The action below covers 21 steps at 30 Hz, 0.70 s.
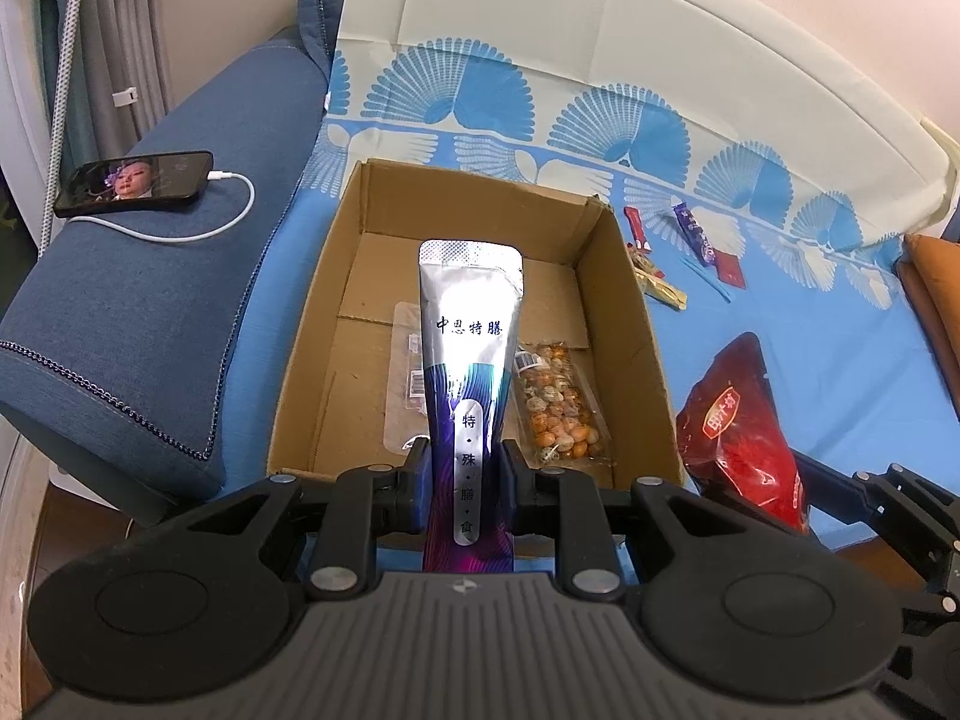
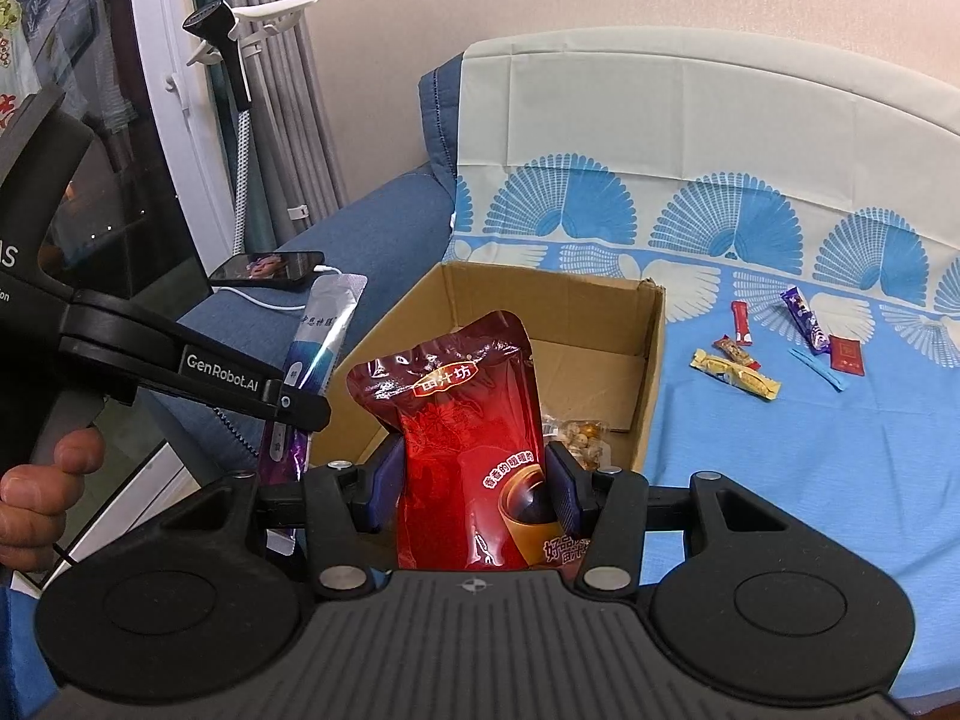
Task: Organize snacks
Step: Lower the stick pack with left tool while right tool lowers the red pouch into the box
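Left gripper (image 1: 466, 483) fingers are clamped on the lower part of a tall silver-and-purple pouch (image 1: 470, 354), held upright just above the near edge of the open cardboard box (image 1: 312, 324). Right gripper (image 2: 474, 483) fingers are clamped on a dark red pouch (image 2: 465, 420), also upright, at the box's near right corner. From the left wrist view that red pouch hangs just outside the box's right wall; from the right wrist view the silver pouch and left gripper sit to its left.

Inside the box, flat on the bottom: a clear packet of mixed nuts or crackers (image 1: 555, 408) toward the right wall, and a clear wrapper (image 1: 408, 372) beside it, partly hidden behind the silver pouch.

The box sits on a sofa seat covered by a blue fan-pattern cloth (image 2: 780, 420). Loose snacks lie on the cloth well right of the box: a red stick (image 2: 740, 322), a purple bar (image 2: 806, 321), a small red packet (image 2: 846, 356), two gold-wrapped bars (image 2: 735, 373), and a thin blue stick (image 2: 817, 367).

A phone (image 1: 135, 181) with a white charging cable rests on the blue sofa arm, left of the box. A person's hand (image 2: 36, 480) grips the left gripper's handle.
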Available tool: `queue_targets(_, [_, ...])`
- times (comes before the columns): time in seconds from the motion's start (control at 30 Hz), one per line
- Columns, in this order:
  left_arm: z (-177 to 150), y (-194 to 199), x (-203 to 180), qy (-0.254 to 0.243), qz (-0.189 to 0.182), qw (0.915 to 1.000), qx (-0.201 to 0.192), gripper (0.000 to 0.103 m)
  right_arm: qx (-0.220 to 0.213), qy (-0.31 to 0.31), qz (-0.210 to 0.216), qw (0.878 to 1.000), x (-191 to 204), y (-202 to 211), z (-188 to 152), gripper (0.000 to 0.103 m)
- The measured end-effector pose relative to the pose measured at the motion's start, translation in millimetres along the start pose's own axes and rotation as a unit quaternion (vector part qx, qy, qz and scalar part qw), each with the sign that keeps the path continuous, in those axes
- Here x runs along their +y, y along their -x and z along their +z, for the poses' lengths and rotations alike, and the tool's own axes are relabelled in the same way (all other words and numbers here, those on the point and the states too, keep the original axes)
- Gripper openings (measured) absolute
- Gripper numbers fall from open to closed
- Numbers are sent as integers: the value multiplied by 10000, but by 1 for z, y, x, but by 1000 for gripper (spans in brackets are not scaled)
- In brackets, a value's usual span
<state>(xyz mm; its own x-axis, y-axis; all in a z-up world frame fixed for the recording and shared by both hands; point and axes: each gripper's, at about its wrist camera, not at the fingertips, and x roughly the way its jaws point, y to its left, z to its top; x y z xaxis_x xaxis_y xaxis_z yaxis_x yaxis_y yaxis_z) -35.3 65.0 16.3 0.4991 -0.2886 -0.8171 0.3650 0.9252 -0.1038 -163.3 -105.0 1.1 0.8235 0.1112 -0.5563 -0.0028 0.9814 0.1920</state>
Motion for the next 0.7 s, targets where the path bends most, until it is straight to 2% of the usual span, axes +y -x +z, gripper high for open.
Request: queue_targets(0.7, [27,-23,9,83,76,9999,48,25,88,-114,-70,9999,-5,-27,13,52])
